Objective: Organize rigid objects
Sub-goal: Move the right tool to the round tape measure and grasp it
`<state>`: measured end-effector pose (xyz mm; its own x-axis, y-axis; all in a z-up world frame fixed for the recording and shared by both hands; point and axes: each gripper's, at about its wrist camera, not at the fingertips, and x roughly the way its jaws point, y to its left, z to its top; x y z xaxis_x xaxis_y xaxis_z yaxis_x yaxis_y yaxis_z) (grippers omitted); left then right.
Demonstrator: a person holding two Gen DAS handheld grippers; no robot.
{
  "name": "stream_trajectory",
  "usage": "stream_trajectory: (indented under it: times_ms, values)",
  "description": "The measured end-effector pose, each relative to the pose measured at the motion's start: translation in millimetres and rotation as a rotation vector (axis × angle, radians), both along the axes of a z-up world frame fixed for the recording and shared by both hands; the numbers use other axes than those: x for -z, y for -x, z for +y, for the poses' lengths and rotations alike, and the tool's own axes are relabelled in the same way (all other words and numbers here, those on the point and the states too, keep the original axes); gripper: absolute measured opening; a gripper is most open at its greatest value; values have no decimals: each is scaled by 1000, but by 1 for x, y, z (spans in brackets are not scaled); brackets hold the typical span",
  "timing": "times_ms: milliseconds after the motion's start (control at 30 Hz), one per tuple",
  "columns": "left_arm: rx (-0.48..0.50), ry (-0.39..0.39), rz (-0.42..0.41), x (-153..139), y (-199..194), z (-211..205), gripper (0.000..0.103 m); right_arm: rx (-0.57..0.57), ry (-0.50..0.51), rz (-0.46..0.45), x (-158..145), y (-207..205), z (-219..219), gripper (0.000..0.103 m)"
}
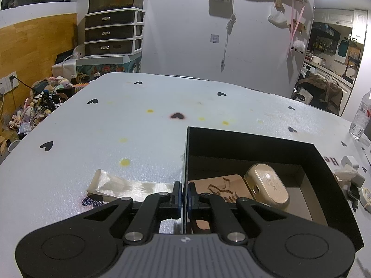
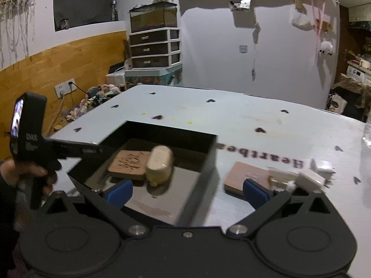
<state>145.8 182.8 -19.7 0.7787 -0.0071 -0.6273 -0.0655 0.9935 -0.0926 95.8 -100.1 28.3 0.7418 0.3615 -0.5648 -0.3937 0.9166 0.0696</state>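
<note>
A black open box (image 1: 255, 140) stands on the pale table. Inside it lie a brown embossed tile (image 1: 222, 187) and a gold oval case (image 1: 266, 185). My left gripper (image 1: 184, 194) is shut on the box's left wall, one finger on each side. In the right wrist view the same box (image 2: 171, 129) holds the tile (image 2: 129, 162) and the case (image 2: 160, 162). The left gripper (image 2: 92, 149) reaches in from the left, held by a hand (image 2: 23, 173). My right gripper (image 2: 187, 193) is wide open over the box's near right corner and touches nothing.
A second brown tile (image 2: 243, 178) and white plastic pieces (image 2: 308, 178) lie to the right of the box. A satin ribbon (image 1: 120, 185) lies to its left. A water bottle (image 1: 361, 115) and a tape roll (image 1: 367, 197) sit at the table's right edge.
</note>
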Motion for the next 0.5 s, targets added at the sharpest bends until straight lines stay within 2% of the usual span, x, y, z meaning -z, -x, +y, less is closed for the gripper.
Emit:
stream_trajectory:
  times_ms: [300, 500]
  values:
    - [1, -12, 6, 2, 2, 0, 5, 77, 6, -44, 18, 13, -57, 103]
    - [1, -14, 6, 2, 3, 1, 5, 166, -5, -7, 39, 6, -96, 99]
